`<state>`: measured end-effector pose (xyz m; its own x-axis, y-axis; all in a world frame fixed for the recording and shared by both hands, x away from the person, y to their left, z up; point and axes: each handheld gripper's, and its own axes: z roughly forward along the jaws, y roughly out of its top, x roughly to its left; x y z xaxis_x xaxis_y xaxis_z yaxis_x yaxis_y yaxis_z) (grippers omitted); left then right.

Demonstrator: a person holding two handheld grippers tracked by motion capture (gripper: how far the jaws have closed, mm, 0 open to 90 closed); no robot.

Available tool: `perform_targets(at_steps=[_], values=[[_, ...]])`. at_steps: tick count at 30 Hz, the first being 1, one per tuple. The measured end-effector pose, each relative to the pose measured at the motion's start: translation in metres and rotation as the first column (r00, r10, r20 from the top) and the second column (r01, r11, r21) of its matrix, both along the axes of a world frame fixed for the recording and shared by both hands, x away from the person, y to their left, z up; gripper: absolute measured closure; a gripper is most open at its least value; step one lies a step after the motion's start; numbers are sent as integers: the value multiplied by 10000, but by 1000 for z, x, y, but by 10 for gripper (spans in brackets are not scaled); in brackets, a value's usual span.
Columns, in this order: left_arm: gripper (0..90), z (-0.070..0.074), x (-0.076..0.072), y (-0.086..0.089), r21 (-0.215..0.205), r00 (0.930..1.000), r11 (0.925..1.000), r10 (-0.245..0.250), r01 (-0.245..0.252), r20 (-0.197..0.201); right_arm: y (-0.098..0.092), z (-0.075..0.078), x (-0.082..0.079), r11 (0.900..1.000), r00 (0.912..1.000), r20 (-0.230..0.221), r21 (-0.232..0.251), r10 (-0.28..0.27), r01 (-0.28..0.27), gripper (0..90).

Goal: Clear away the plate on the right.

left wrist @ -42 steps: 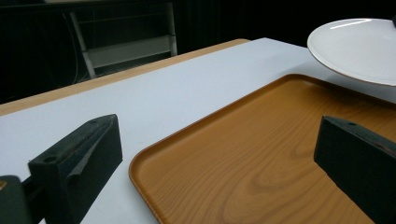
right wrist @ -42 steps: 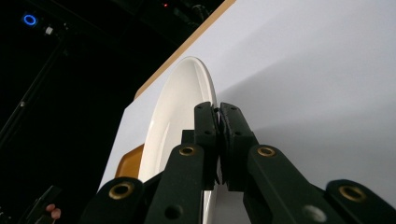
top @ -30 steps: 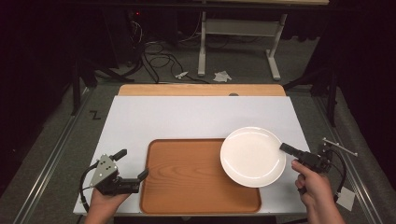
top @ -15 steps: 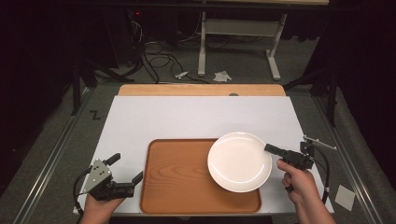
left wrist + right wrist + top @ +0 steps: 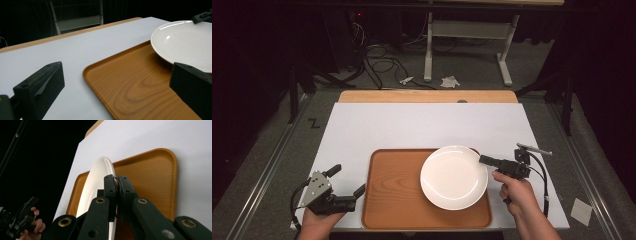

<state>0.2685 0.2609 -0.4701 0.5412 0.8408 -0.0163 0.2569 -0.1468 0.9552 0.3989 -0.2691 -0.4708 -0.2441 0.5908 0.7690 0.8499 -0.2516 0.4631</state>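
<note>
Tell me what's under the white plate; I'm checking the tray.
The wooden tray lies under the plate, which the right tongs grip by its rim. The tray part beneath it is covered.

Wooden tray (image 5: 394, 197) on white table (image 5: 422, 127)

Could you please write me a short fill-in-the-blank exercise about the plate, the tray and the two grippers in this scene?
1. The right gripper is shut on the rim of the white ____.
2. The plate is over the right part of the wooden ____.
3. The jaws of the left gripper stand ____, with nothing between them.
4. The tray lies on a ____ table top.

Missing words: plate; tray; open; white
</note>
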Motion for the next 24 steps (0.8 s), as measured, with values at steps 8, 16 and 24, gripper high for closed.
perform_targets(at_steps=[8,16,24], values=[[5,0,-1,0,-46,10000,10000,-6,6,30,26,-2,7,9997,9997,-37,-51,229,-229,892],[6,0,0,0,-42,10000,10000,-36,36,-20,43,-5,7,9977,9981,25,-277,616,-615,892],[6,0,0,-2,-7,10000,10000,-78,78,-10,42,-10,4,9964,9985,-25,-648,546,-547,891]])
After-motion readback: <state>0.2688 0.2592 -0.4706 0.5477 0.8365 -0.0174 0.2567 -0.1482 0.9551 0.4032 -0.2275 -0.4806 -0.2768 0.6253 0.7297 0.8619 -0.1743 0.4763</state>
